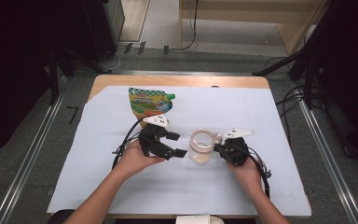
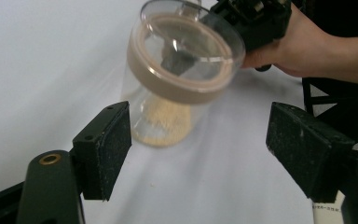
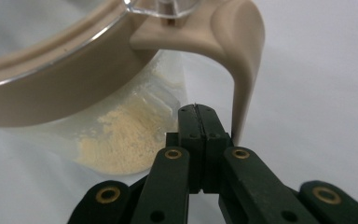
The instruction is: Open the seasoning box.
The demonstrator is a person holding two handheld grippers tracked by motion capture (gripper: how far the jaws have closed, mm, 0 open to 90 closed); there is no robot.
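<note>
A clear jar (image 1: 201, 145) with a tan lid ring and a tan handle (image 3: 244, 56) stands on the white sheet, with pale yellow powder (image 3: 121, 140) in its bottom. My left gripper (image 1: 177, 144) lies just left of the jar. Its jaws stand wide open, and the jar (image 2: 177, 79) sits ahead of the pads (image 2: 109, 140), apart from them. My right gripper (image 1: 219, 148) reaches the jar from the right. It is shut, jaw against jaw with nothing between, and its tip (image 3: 196, 108) sits in the gap between the jar wall and the handle.
A green and orange spouted pouch (image 1: 150, 103) lies flat behind my left gripper. The white sheet (image 1: 121, 186) covers most of the wooden table (image 1: 177, 80). Cables trail from both grippers toward the near edge.
</note>
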